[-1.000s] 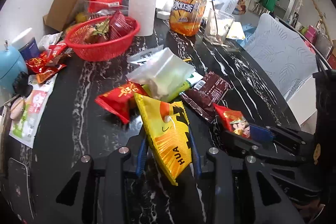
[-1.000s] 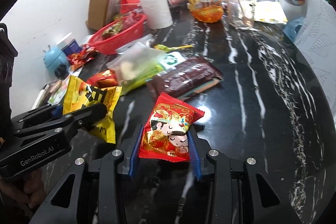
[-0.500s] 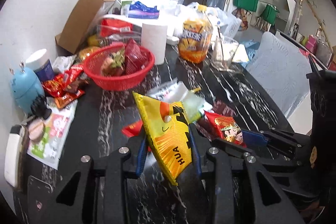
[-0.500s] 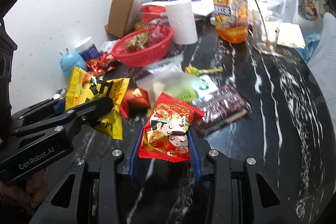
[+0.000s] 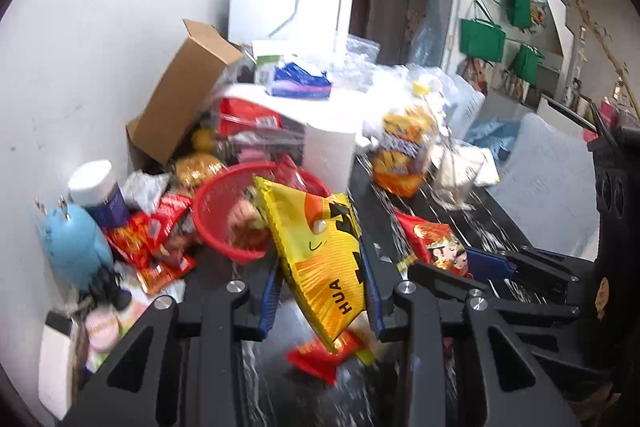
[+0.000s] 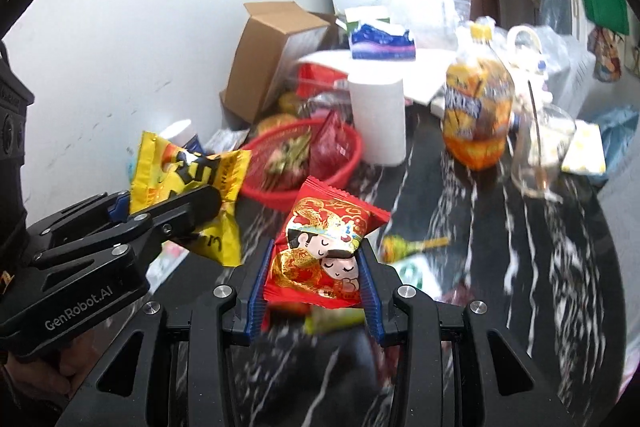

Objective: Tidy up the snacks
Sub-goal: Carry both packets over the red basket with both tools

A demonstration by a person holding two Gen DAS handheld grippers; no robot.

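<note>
My left gripper point(image 5: 322, 291) is shut on a yellow snack bag point(image 5: 320, 251) with black letters, held up above the black marble table point(image 6: 520, 235). My right gripper point(image 6: 314, 275) is shut on a red snack packet point(image 6: 324, 247) printed with cartoon figures. Each gripper shows in the other's view: the left gripper point(image 6: 176, 203) with the yellow snack bag point(image 6: 188, 183), and the red snack packet point(image 5: 436, 239) at right. A red basket point(image 5: 228, 211) holding several snacks stands just beyond both; the red basket point(image 6: 304, 163) is left of a paper roll.
A white paper roll point(image 6: 378, 119), an orange drink bottle point(image 6: 478, 115) and a glass jug point(image 6: 540, 155) stand behind. A cardboard box point(image 5: 180, 95), a blue figure point(image 5: 74, 243) and loose red packets point(image 5: 156, 239) crowd the left wall. More snacks point(image 5: 324, 355) lie on the table below.
Both grippers have risen off the table with their packets and come closer to the red basket. The loose snacks on the table have dropped below the fingers.
</note>
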